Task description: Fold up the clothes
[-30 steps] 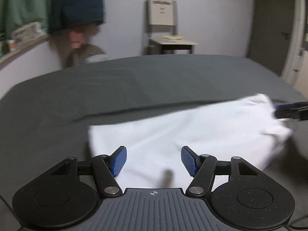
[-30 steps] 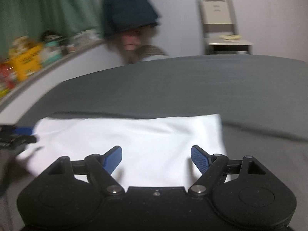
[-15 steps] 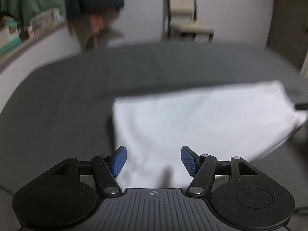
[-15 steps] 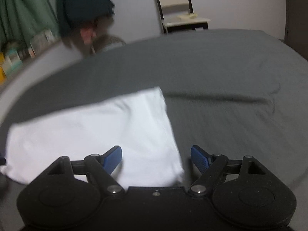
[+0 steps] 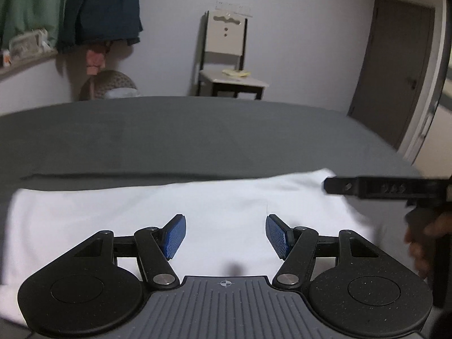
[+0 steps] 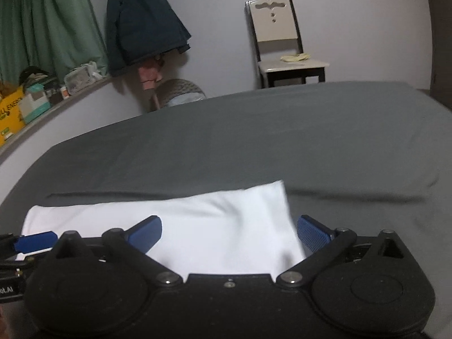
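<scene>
**White cloth flat on the bed, both tongs open**

The white cloth (image 5: 175, 220) lies folded in a long strip on the grey bed (image 5: 197, 135), at its near edge. Your left tongs (image 5: 225, 236) hover over the cloth's middle, blue pads spread, holding nothing. Your right tongs (image 6: 229, 233) stand wide open at the cloth's right end. Beyond the bed, a chair (image 6: 282, 45) stands against the wall.
</scene>
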Available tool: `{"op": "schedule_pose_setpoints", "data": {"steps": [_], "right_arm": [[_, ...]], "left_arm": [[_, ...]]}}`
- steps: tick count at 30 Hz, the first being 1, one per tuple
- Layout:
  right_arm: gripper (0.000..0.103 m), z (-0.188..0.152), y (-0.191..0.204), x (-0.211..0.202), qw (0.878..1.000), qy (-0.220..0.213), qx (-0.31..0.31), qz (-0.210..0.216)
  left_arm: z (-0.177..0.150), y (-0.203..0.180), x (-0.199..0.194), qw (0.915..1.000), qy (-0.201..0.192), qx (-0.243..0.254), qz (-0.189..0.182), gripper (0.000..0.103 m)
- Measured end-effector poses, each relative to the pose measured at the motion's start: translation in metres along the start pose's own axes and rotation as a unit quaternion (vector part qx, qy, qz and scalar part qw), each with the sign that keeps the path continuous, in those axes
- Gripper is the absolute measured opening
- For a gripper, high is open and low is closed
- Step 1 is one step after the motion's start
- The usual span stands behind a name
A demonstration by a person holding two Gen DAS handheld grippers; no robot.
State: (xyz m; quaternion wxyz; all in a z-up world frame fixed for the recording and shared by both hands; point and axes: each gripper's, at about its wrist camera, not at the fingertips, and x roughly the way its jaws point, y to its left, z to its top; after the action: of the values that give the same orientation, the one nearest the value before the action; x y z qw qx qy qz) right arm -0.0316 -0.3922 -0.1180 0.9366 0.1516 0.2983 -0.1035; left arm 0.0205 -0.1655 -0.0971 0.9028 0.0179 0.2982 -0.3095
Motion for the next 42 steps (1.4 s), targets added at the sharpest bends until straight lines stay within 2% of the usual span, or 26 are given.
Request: {"op": "schedule_pose_setpoints", "data": {"steps": [4, 7, 11, 16, 18, 22, 25, 26, 28, 32, 36, 41, 42], "right_arm": [[0.103, 0.005, -0.014, 0.006, 1.000, 0.002, 0.027, -0.002], [0.103, 0.008, -0.023, 0.011, 0.999, 0.000, 0.049, -0.003], [0.103, 0.009, -0.033, 0.016, 0.998, 0.000, 0.065, -0.005], [0.103, 0.010, -0.041, 0.017, 0.997, 0.001, 0.083, 0.000], [0.103, 0.011, -0.043, 0.016, 0.996, -0.002, 0.089, 0.004], [0.103, 0.011, -0.047, 0.012, 0.995, -0.005, 0.098, 0.010], [0.103, 0.011, -0.050, 0.006, 0.994, -0.011, 0.106, 0.012], [0.103, 0.011, -0.051, 0.004, 0.994, -0.012, 0.108, 0.013], [0.103, 0.011, -0.053, 0.003, 0.994, -0.012, 0.111, 0.013], [0.103, 0.008, -0.056, 0.004, 0.994, -0.003, 0.113, 0.009], [0.103, 0.005, -0.060, 0.000, 0.993, 0.002, 0.120, 0.010], [0.103, 0.001, -0.064, -0.005, 0.993, 0.011, 0.121, 0.014], [0.103, 0.001, -0.064, -0.006, 0.992, 0.012, 0.122, 0.014]], "left_arm": [[-0.005, -0.011, 0.018, 0.9995, -0.016, -0.013, -0.026, 0.064], [0.003, -0.012, 0.043, 0.9998, -0.022, -0.001, -0.004, 0.064], [0.013, 0.002, 0.073, 0.9981, -0.004, -0.062, 0.001, 0.064], [-0.002, 0.002, 0.094, 0.9978, 0.003, -0.066, 0.008, 0.064], [-0.011, 0.007, 0.101, 0.9963, 0.012, -0.085, 0.007, 0.064], [-0.017, 0.001, 0.093, 0.9965, 0.020, -0.080, 0.012, 0.064], [-0.019, -0.005, 0.074, 0.9959, 0.022, -0.081, 0.034, 0.064], [-0.023, -0.008, 0.068, 0.9954, 0.023, -0.084, 0.038, 0.064], [-0.030, -0.007, 0.066, 0.9915, 0.050, -0.115, 0.033, 0.064], [-0.042, -0.020, 0.055, 0.9924, 0.051, -0.102, 0.047, 0.064], [-0.048, -0.025, 0.042, 0.9884, 0.051, -0.132, 0.056, 0.064], [-0.062, -0.040, 0.032, 0.9942, 0.055, -0.073, 0.056, 0.064], [-0.062, -0.039, 0.029, 0.9942, 0.055, -0.074, 0.057, 0.064]]}}
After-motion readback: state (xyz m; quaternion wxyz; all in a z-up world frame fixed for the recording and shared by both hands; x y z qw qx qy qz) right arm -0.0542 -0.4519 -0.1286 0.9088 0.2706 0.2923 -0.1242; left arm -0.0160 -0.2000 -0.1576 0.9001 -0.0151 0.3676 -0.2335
